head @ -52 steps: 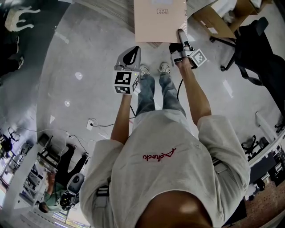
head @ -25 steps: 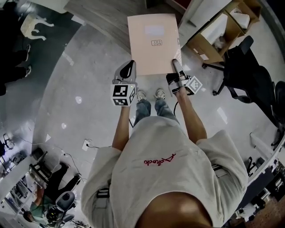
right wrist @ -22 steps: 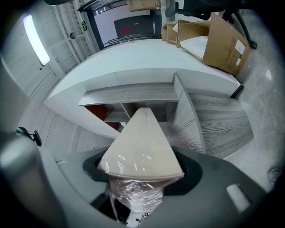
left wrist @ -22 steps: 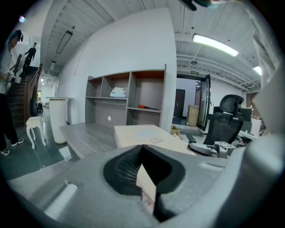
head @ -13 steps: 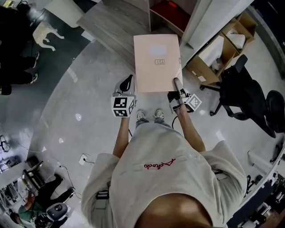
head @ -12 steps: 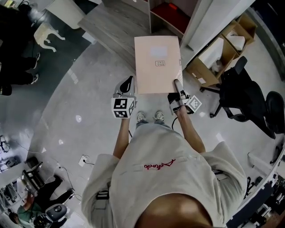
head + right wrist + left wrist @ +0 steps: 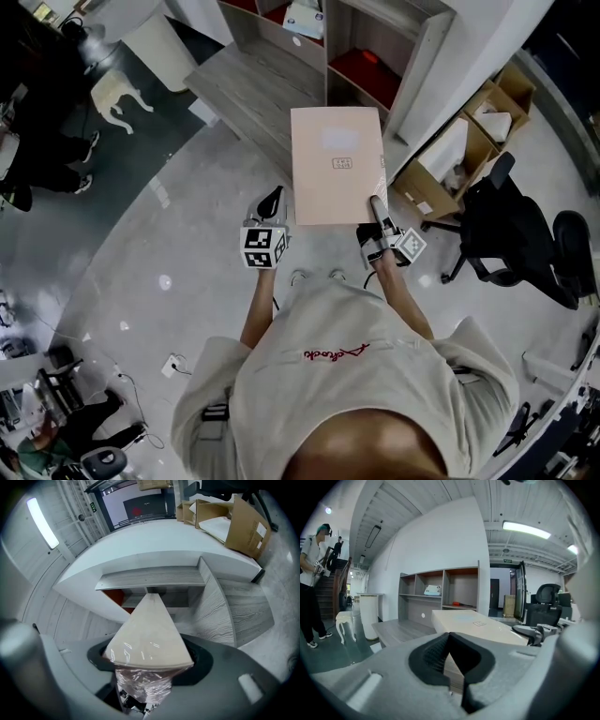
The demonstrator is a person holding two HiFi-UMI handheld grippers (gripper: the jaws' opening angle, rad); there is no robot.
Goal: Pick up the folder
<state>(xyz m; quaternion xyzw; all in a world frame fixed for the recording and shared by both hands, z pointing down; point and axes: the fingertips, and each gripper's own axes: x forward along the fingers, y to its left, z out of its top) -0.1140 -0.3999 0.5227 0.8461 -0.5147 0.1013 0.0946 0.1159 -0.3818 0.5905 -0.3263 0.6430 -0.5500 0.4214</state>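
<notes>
Above the glossy grey floor (image 7: 169,234), before the grey wood-grain shelf unit (image 7: 267,89), the pale peach, flat rectangular card folder (image 7: 337,164) hangs roughly level in the air, smooth and matte. My right gripper (image 7: 377,206) is clamped on its near right corner, with crinkled clear film beneath. My left gripper (image 7: 272,199), jaws together and empty, sits just beside the folder's near left edge.
</notes>
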